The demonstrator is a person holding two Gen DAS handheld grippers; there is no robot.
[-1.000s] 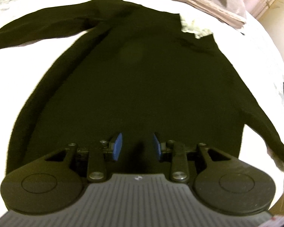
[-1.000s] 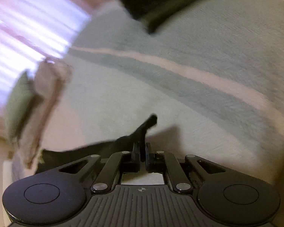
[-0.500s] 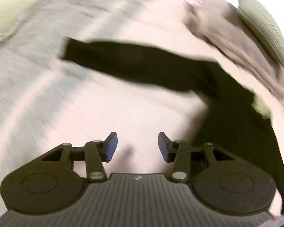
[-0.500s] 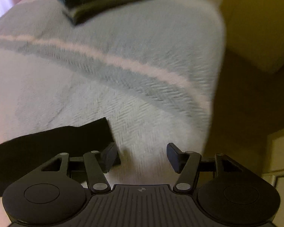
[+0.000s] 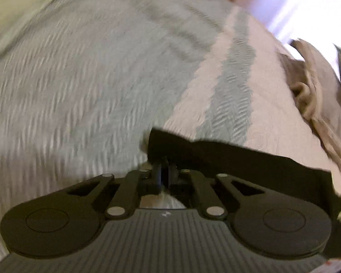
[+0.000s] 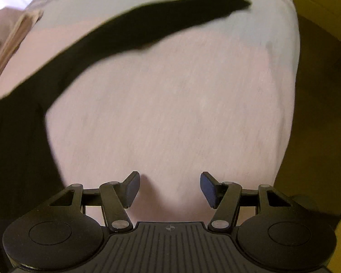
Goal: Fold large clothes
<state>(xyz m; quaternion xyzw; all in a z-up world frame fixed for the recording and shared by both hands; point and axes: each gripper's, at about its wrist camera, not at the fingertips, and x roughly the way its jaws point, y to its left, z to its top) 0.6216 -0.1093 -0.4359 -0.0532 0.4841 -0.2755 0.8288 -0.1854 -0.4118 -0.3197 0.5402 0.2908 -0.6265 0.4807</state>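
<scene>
Black long-sleeved knit garment [image 6: 129, 25]: soft, matt cloth.
Grey-and-pink striped bedspread [image 5: 229, 86]: woven, ribbed herringbone cloth.
Black two-finger gripper [image 6: 169, 187]: matt plastic, ribbed blue pads.

Lying across the bed [image 6: 181, 113]: sweater [image 6: 22, 147], one sleeve [image 6: 147, 20] stretching ahead of right tool [image 6: 169, 187], pillows [image 5: 311, 95] beyond.

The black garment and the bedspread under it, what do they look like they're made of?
Black garment: soft matte fabric, probably a knit; it lies limp, without shine. Blur hides the weave. Bedspread: woven textile, likely cotton, matte; a herringbone texture shows in its grey stripe.
</scene>
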